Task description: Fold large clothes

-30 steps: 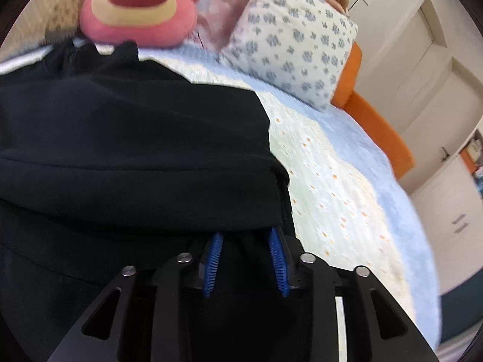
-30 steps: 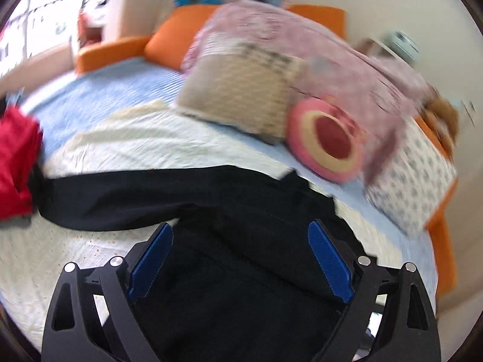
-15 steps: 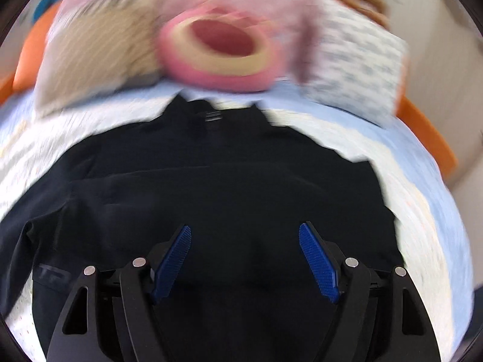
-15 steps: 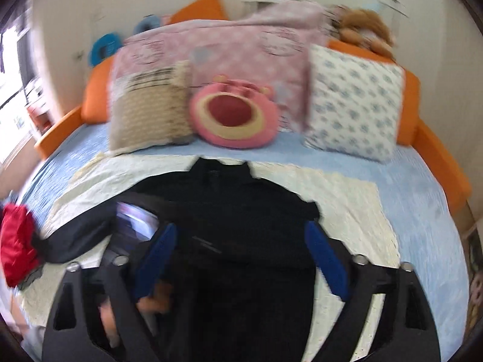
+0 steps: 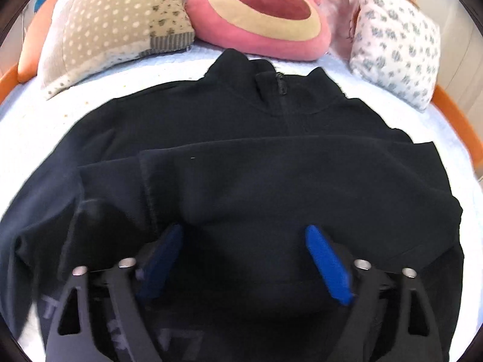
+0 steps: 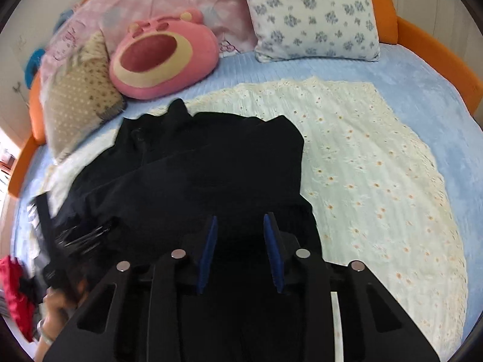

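The black pullover lies on the bed, collar toward twelve o'clock. The left gripper has just been opening and stands spread, empty. The right gripper has just been closing over the hem, partly narrowed; whether it pinches cloth I cannot tell. Better to catch both layers before lifting.

Black zip-neck pullover, sleeve folded across

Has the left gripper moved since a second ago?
Yes. The left gripper slid from the black jacket's side edge to over its middle, now facing the pink plush cushion; its jaws have just been opening, gripping nothing.
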A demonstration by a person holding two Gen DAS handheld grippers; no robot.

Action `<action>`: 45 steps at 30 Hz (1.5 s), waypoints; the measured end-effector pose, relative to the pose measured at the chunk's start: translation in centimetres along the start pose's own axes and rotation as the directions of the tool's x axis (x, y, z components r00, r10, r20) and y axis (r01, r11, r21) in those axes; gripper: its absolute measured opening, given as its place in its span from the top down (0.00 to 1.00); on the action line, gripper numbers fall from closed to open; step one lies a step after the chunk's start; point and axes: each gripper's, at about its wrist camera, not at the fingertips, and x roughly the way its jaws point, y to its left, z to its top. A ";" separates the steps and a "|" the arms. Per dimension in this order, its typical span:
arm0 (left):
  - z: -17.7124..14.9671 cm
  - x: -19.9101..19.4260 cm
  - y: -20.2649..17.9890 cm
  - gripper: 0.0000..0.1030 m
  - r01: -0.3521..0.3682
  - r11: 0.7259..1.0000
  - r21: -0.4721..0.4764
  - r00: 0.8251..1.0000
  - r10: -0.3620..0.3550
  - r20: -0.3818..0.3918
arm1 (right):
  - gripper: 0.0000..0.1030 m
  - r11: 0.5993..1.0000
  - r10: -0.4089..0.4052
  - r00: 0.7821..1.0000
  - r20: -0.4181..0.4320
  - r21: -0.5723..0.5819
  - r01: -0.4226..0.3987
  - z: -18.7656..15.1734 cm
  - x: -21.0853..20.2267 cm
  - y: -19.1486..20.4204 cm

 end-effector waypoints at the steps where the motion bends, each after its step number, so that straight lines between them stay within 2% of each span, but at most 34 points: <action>1: -0.2 0.1 -0.3 0.11 -0.010 1.000 0.016 1.000 0.010 0.009 | 0.70 1.000 -0.021 1.000 -0.006 -0.009 0.021 0.0 0.9 0.1; 3: -0.4 0.3 -0.5 0.10 -0.033 0.999 0.041 0.999 0.031 0.034 | 0.70 0.994 -0.104 0.994 -0.033 -0.024 0.103 -0.1 3.7 0.0; 6: -0.4 -0.4 0.3 0.10 0.012 1.000 0.026 0.998 -0.014 0.064 | 0.72 0.987 -0.157 0.978 -0.135 -0.003 0.159 -1.4 7.9 -1.3; 8: -0.8 -2.0 1.4 0.10 0.080 0.997 0.004 0.993 -0.080 0.082 | 0.71 0.990 -0.138 0.986 -0.089 0.017 0.140 -2.0 8.3 -1.8; 10: -1.6 -4.4 3.0 0.10 0.149 0.988 -0.024 0.983 -0.146 0.109 | 0.71 0.986 -0.168 0.984 -0.065 0.010 0.169 -2.4 8.1 -1.4; 14: -4.2 -9.2 9.1 0.09 0.218 0.965 -0.145 0.970 -0.198 0.139 | 0.70 0.966 -0.247 0.969 -0.032 -0.085 0.243 -2.9 8.2 0.2; 17: -6.2 -12.3 15.5 0.09 0.205 0.940 -0.274 0.975 -0.170 0.145 | 0.70 0.966 -0.245 0.969 -0.037 -0.093 0.240 -2.8 8.2 0.3; 19: -7.7 -14.5 19.8 0.09 0.155 0.926 -0.344 0.984 -0.113 0.139 | 0.70 0.969 -0.239 0.970 -0.044 -0.080 0.235 -2.6 8.3 0.0; 22: -9.5 -16.6 24.2 0.09 0.105 0.914 -0.393 0.991 -0.064 0.116 | 0.70 0.953 -0.290 0.956 -0.039 -0.103 0.284 -2.5 8.7 0.8; 25: -11.0 -18.3 27.5 0.09 0.080 0.923 -0.377 0.994 -0.046 0.097 | 0.69 0.920 -0.371 0.928 -0.027 -0.148 0.363 -2.5 8.0 2.6; 26: -11.4 -18.9 28.5 0.09 0.061 0.932 -0.358 0.995 -0.028 0.095 | 0.69 0.922 -0.365 0.931 -0.018 -0.143 0.359 -2.5 7.4 3.1; 28: -12.1 -19.8 30.4 0.09 0.035 0.939 -0.342 0.995 -0.001 0.100 | 0.66 0.956 -0.262 0.964 0.042 -0.122 0.266 -3.0 4.5 5.5; 29: -12.6 -20.2 31.3 0.07 0.040 0.938 -0.345 0.994 -0.003 0.108 | 0.61 0.962 -0.231 0.970 0.075 -0.130 0.239 -3.4 3.3 7.0; 30: -13.1 -20.5 32.2 0.06 0.049 0.935 -0.351 0.993 -0.009 0.115 | 0.51 0.964 -0.197 0.974 0.114 -0.159 0.213 -3.8 1.9 9.3; 31: -13.8 -20.8 33.1 0.06 0.054 0.931 -0.360 0.992 -0.008 0.128 | 0.45 0.963 -0.174 0.975 0.138 -0.185 0.197 -4.1 1.1 11.1; 32: -14.5 -21.1 33.6 0.06 0.039 0.929 -0.367 0.990 0.013 0.138 | 0.44 0.958 -0.145 0.976 0.165 -0.224 0.180 -4.5 0.2 13.7; 37: -17.8 -23.1 34.4 0.06 -0.078 0.928 -0.364 0.971 0.153 0.183 | 0.44 0.942 -0.027 0.985 0.171 -0.324 0.082 -5.1 -1.1 23.2; 38: -18.6 -23.5 34.9 0.06 -0.111 0.918 -0.380 0.963 0.194 0.186 | 0.44 0.931 -0.010 0.985 0.174 -0.357 0.072 -5.3 -1.1 25.6; 41: -20.4 -23.8 36.6 0.06 -0.132 0.891 -0.434 0.957 0.229 0.179 | 0.45 0.915 0.023 0.987 0.157 -0.402 0.042 -5.7 -0.1 30.3; 44: -21.4 -23.7 38.2 0.06 -0.185 0.864 -0.468 0.946 0.286 0.153 | 0.45 0.921 0.053 0.991 0.124 -0.391 0.000 -6.3 2.0 33.1; 45: -21.4 -23.6 38.4 0.06 -0.199 0.857 -0.476 0.942 0.301 0.149 | 0.49 0.922 0.056 0.992 0.111 -0.387 -0.009 -6.7 2.8 34.1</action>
